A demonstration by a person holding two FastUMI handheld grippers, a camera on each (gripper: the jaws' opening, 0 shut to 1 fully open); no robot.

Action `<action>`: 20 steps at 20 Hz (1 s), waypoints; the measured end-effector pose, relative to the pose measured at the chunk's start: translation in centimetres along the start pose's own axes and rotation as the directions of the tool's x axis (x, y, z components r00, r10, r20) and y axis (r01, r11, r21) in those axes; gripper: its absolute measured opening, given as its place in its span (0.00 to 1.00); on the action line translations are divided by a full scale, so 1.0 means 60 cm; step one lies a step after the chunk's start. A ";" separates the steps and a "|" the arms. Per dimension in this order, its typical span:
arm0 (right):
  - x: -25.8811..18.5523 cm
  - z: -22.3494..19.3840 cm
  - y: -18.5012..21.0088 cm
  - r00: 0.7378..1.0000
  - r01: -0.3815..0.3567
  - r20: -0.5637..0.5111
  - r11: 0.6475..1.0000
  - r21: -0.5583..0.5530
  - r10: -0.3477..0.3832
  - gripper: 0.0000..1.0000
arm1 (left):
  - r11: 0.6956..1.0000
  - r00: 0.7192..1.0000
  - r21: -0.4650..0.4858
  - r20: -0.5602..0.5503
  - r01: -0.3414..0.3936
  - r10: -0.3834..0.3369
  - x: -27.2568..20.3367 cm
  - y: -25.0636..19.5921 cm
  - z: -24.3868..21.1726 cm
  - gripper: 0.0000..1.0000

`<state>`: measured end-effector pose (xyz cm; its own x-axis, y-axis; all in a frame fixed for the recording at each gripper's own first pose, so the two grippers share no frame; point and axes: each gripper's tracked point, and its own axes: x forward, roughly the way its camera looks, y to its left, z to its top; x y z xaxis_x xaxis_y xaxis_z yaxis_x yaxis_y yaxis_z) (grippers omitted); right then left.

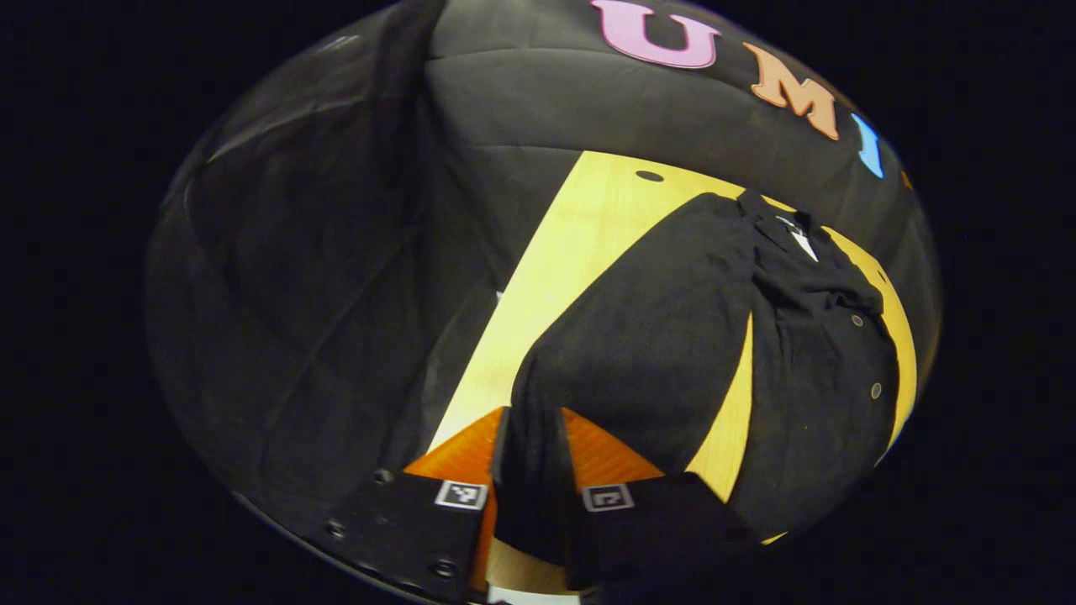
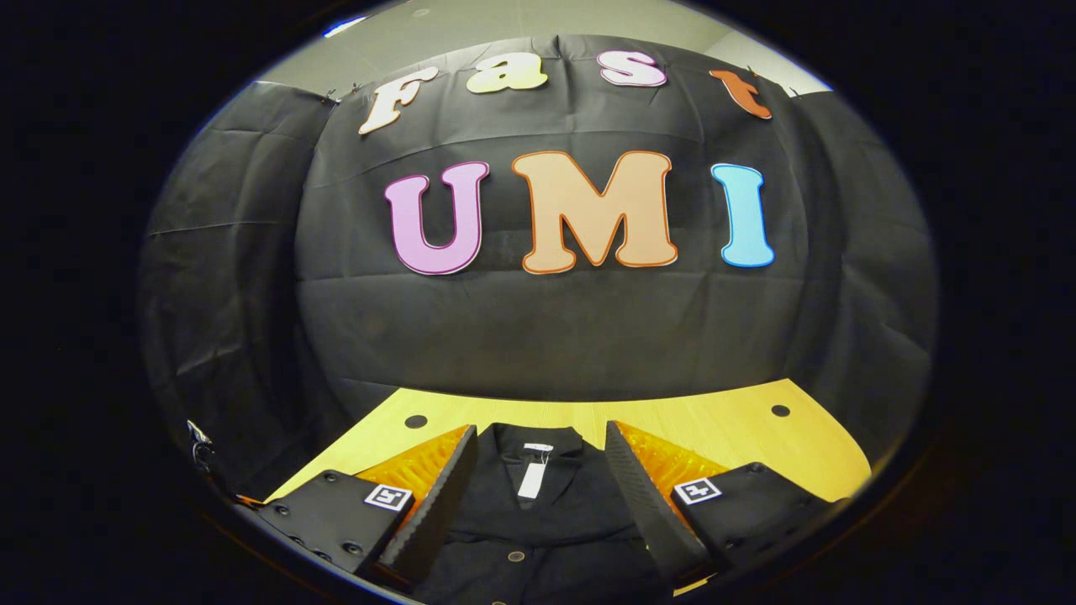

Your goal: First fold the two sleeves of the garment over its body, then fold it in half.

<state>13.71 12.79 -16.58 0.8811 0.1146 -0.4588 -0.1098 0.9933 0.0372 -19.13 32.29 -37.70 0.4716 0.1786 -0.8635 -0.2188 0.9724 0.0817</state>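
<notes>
left jaws pinching sleeve [image 1: 647, 336]

Light wooden table [image 2: 714, 433] – round holes near back edge – black garment [image 1: 672, 336] spread flat on it.

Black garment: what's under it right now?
The yellow wooden table lies under the black garment, bare beside it. Whatever is beneath the cloth is covered. The left gripper pinches its sleeve.

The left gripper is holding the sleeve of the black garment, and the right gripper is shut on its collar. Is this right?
Not quite: in the right gripper view the right gripper has its jaws open, apart from the collar. In the left gripper view the left gripper does grip the black fabric garment's sleeve.
</notes>
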 end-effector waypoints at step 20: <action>-0.040 -0.026 -0.138 0.999 0.031 -0.028 0.999 0.024 -0.030 0.97 | 0.994 0.925 -0.107 0.377 -0.001 0.041 -0.098 -0.070 0.291 0.00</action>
<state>11.79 4.24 -17.20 0.8706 0.0837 -0.4847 -0.0713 0.9965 0.0441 -6.09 29.76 -24.27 0.7495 0.2624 -0.6078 -0.3094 0.9505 0.0288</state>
